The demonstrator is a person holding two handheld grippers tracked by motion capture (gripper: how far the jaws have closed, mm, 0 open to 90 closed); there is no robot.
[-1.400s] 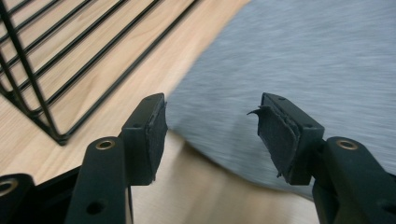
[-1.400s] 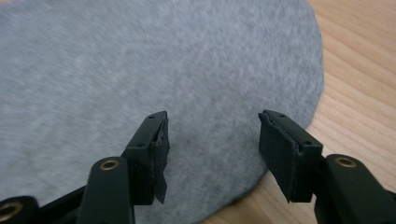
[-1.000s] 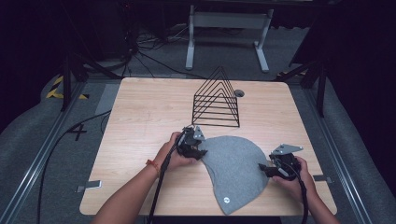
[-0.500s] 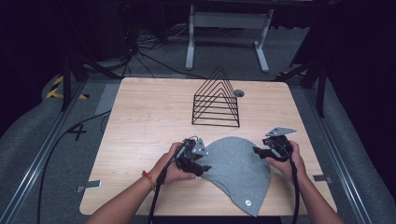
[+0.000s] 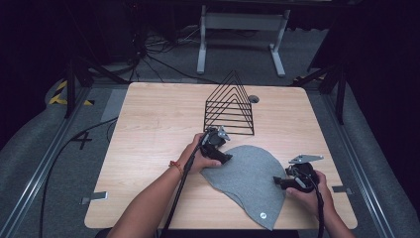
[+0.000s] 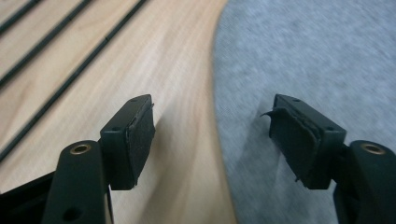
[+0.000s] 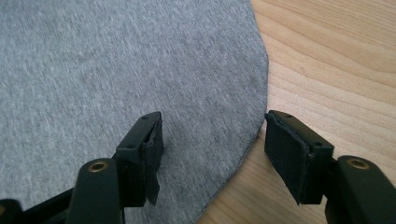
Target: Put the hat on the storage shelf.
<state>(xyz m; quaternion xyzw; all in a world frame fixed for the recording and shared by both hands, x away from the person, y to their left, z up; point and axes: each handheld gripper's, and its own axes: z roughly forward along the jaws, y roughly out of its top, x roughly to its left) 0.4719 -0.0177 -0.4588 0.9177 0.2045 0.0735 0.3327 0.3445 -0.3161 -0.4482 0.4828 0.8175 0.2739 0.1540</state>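
Observation:
A grey cloth with a rounded top and a pointed near corner lies flat on the wooden table. My left gripper is at its upper left edge. In the left gripper view the left gripper straddles the edge of the cloth, one jaw over wood, one over fabric. Its jaws have just been opening and pinch nothing. My right gripper is at the right edge. There the right gripper has also just opened wider, and the cloth lies flat between the jaws, ungripped.
A black wire rack of triangular dividers stands at the back centre, just beyond the left gripper; its wires cross the wood. A small round snap sits on the cloth's near tip. A grey grommet marks the tabletop behind the rack.
The left hand dipped toward the near edge, then went back up toward the rack. The right hand rose, then returned nearer. The cloth's near tip has shifted right.

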